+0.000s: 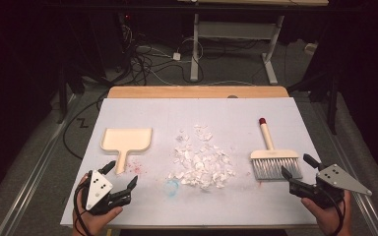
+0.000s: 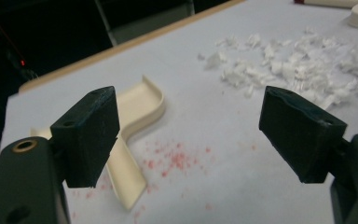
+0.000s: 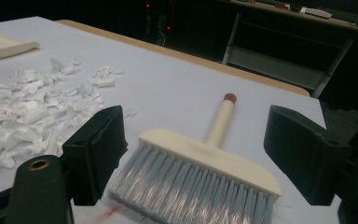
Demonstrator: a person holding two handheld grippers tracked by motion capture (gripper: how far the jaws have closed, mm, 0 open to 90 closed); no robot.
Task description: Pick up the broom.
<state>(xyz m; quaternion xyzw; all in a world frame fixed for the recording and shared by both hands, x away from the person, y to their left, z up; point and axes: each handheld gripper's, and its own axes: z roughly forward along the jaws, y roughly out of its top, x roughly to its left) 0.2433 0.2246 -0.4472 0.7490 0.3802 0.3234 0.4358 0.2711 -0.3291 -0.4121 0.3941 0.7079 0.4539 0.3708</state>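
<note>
While both forearms come in low from the near edge of the pale grey table [image 1: 142, 206], each hand holds its tool just above the surface, pointing away towards the far side. At the near left, the left gripper [image 1: 123, 178] has its black jaws spread wide with nothing between them; the cream plastic dustpan [image 1: 126, 140] lies just beyond, its handle pointing near, close to the left jaw but apart from it. At the near right, the right gripper [image 1: 299, 166] is likewise wide apart and empty, its jaws flanking the grey bristles of the cream-handled brush with a red tip [image 1: 271, 157] without pressing on them. Between the two tools, mid-table, lies a heap of torn white paper scraps [image 1: 200, 162].
</note>
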